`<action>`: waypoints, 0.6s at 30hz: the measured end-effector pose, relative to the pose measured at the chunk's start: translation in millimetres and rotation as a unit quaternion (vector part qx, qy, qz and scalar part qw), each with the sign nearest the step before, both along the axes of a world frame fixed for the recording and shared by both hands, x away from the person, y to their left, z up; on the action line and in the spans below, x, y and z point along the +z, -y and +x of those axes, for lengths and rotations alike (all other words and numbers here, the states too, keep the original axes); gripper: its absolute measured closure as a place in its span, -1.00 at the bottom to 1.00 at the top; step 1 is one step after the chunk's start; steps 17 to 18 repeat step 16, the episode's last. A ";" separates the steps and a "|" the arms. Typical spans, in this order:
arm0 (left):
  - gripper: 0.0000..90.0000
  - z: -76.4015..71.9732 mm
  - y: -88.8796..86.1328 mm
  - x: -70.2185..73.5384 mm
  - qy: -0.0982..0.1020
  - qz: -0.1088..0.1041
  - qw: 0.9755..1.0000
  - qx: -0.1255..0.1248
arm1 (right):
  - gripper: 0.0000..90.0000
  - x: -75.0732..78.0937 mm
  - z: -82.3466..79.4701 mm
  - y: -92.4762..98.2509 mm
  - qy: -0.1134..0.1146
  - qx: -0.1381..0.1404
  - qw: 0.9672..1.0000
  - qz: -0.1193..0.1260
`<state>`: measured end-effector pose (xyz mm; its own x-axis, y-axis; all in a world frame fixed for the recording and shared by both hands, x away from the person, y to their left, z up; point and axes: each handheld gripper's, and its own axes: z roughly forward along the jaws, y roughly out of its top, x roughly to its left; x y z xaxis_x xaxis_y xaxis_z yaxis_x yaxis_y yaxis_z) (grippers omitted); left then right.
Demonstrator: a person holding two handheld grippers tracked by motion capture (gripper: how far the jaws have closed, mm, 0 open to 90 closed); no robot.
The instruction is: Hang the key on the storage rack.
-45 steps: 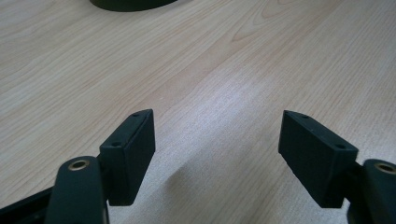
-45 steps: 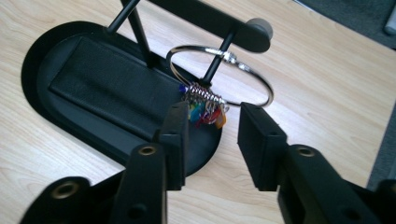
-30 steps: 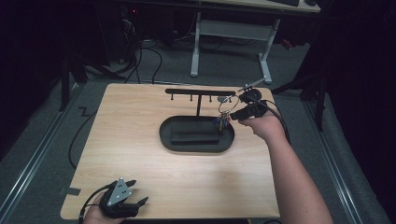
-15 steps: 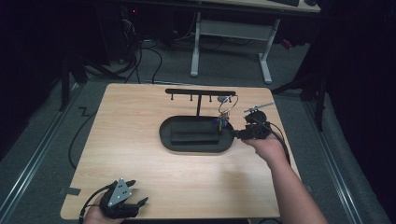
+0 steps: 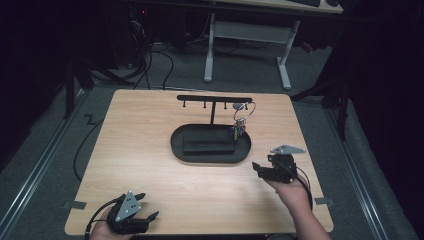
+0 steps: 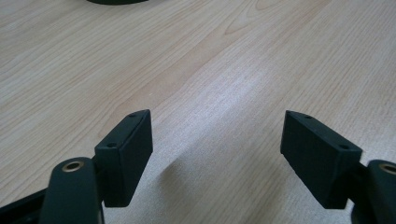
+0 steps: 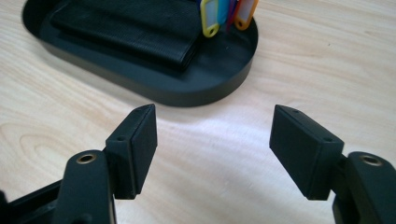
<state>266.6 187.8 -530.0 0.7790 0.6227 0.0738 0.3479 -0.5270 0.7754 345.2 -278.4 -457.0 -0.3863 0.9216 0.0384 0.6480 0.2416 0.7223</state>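
Observation:
A black T-shaped hook rack point(image 5: 214, 99) stands behind a black oval tray point(image 5: 175, 145). A key ring point(image 5: 243, 112) with coloured tags point(image 7: 224, 11) hangs from the rack's right end, over the tray's right side. A black wallet point(image 5: 207, 145) lies flat in the tray point(image 7: 187, 93). My right gripper point(image 5: 259, 170) is low over the table, right of the tray and pointing at it. Its jaws have just been opening and stand wide, with nothing between them point(image 7: 215, 149). My left gripper point(image 5: 149, 205) rests at the near left corner, open and empty point(image 6: 217, 154).
The light wooden table point(image 5: 150, 120) has bare board left of the tray and along the near edge. Cables and a white desk frame point(image 5: 245, 35) lie on the dark floor beyond the far edge.
My right gripper has drawn back from the rack's right end, coming nearer and lower, to the tray's right side. The keys stay hanging on the hook. The left gripper has not moved.

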 end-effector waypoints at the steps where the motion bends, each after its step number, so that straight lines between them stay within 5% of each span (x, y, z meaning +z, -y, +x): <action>1: -0.43 -0.2 0.1 -0.1 0.000 0.000 1.000 0.000 | -0.29 -4.7 -5.6 0.6 0.008 -0.001 1.000 0.005; 8: -0.43 -1.1 -0.3 -1.1 -0.001 -0.004 1.000 0.000 | -0.33 -54.3 -59.2 11.0 0.065 -0.027 0.997 0.041; 13: -0.42 -2.0 -0.6 -0.4 -0.001 -0.004 1.000 -0.002 | -0.35 -44.8 -76.1 15.9 0.101 -0.042 0.994 0.025; 18: -0.42 -2.6 -1.7 0.1 0.002 -0.002 1.000 0.000 | -0.35 -46.6 -76.8 17.5 0.102 -0.046 0.993 0.032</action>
